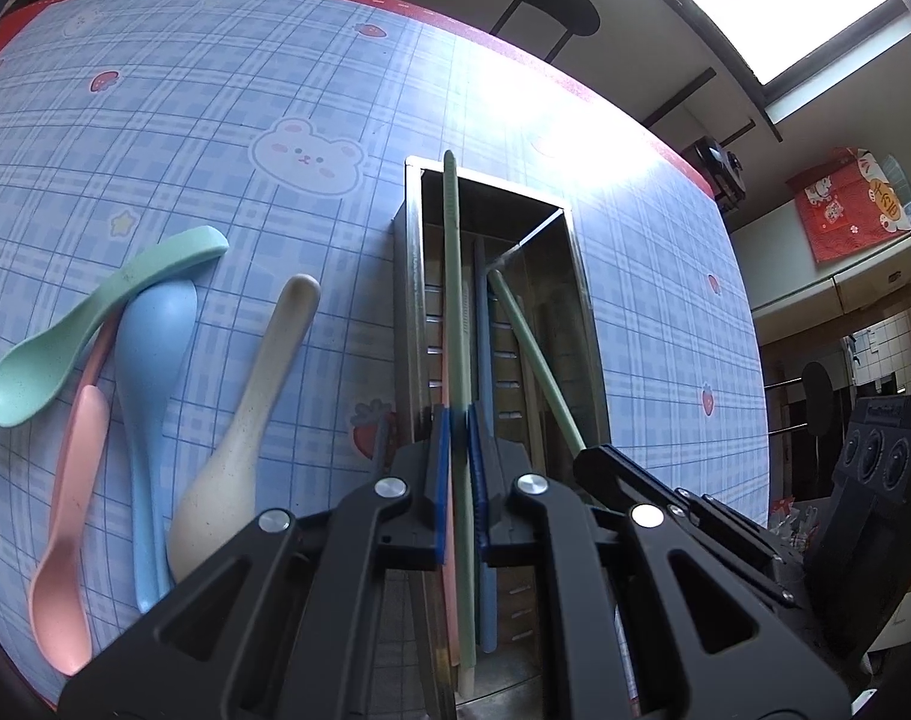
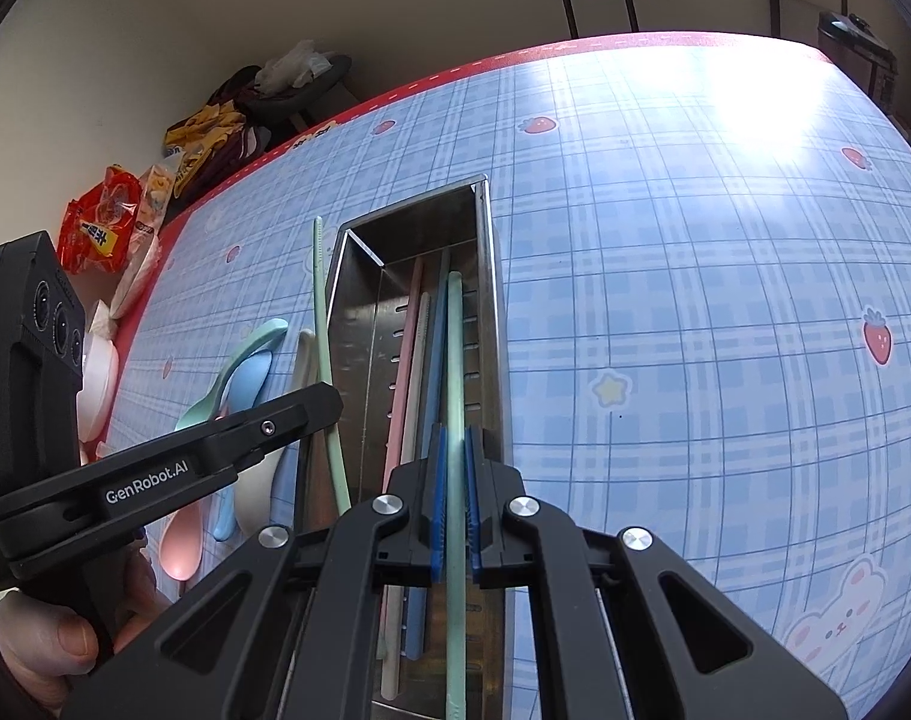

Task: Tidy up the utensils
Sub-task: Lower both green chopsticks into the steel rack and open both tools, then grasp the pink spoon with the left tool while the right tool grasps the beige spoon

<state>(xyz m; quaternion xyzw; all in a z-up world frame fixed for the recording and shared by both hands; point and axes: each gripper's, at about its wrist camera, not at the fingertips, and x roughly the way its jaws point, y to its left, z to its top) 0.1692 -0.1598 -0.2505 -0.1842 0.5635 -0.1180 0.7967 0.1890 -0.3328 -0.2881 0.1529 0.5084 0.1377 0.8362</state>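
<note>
Meanwhile both grippers, left gripper (image 1: 458, 432) and right gripper (image 2: 453, 450), each clenched a green chopstick (image 1: 455, 276) over the steel holder (image 2: 485, 300); careless release risked crossing them.

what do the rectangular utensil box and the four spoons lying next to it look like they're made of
The rectangular silver utensil box looks like brushed stainless steel: grey, faintly reflective walls, thin folded edges, punched slots. The mint green spoon, pink spoon, blue spoon and beige spoon look like matte speckled plastic, possibly a wheat-straw blend: pastel, no gloss, fine flecks.
</note>
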